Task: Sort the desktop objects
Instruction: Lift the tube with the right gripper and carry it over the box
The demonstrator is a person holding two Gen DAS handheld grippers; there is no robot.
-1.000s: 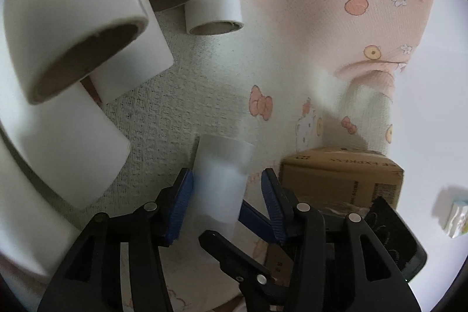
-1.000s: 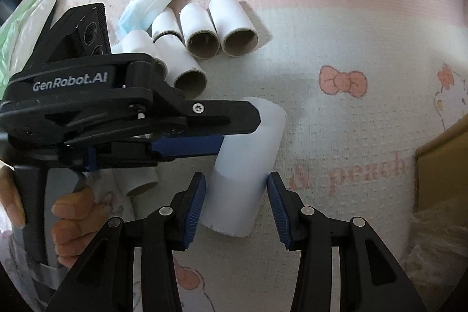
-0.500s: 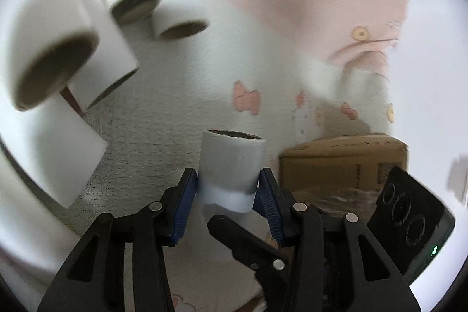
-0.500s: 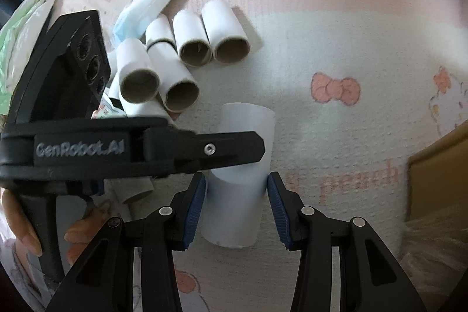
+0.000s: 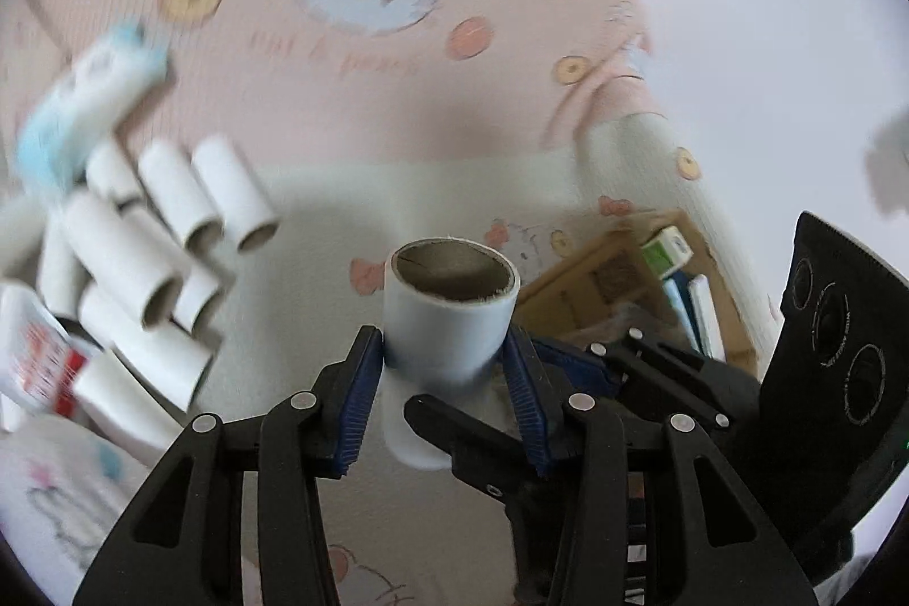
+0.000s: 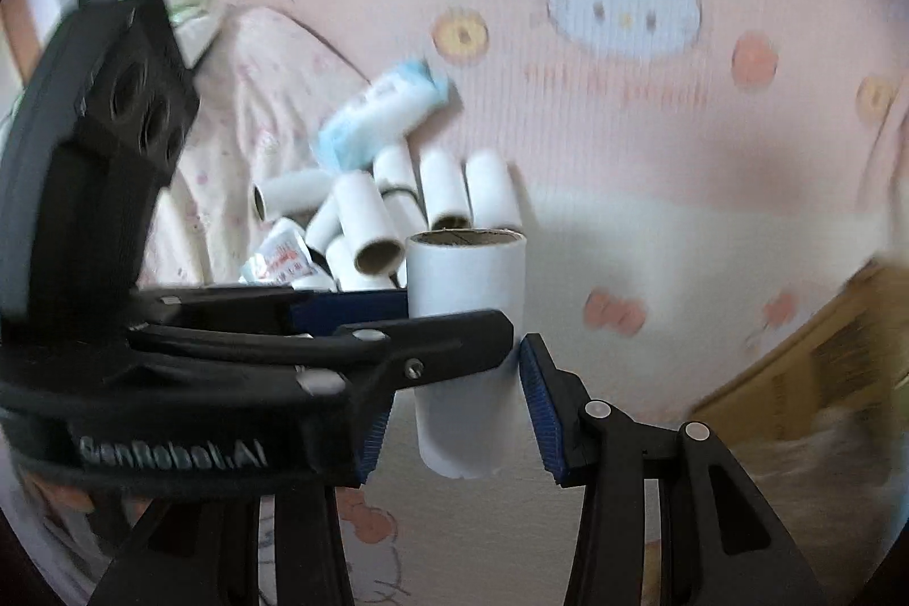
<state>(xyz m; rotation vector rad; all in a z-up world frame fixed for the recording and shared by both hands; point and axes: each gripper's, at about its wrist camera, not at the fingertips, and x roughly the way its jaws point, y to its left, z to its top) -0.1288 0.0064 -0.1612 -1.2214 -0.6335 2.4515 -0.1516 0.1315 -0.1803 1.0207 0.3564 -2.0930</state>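
Observation:
A white cardboard tube (image 5: 449,322) stands nearly upright in the air, its brown open end up, and shows again in the right wrist view (image 6: 466,282). My left gripper (image 5: 442,350) is shut on its upper part, blue pads pressed on both sides. My right gripper (image 6: 460,379) grips the same tube lower down from another side. One black finger (image 6: 443,333) of the left gripper crosses in front of the tube and hides the right gripper's left pad. A finger (image 5: 454,430) of the right gripper lies across the tube's lower end.
A pile of several white tubes (image 5: 170,231) (image 6: 397,208) lies to the left on the pink cartoon cloth (image 5: 369,66), with a blue-white packet (image 5: 91,95) (image 6: 380,117) behind it and a red-white packet (image 5: 34,350). A cardboard box (image 5: 636,276) (image 6: 824,367) holding small items stands right.
Both grippers have risen together with the tube. It lay flat on the cloth and now stands nearly upright off it. The pile of tubes looks smaller and farther below.

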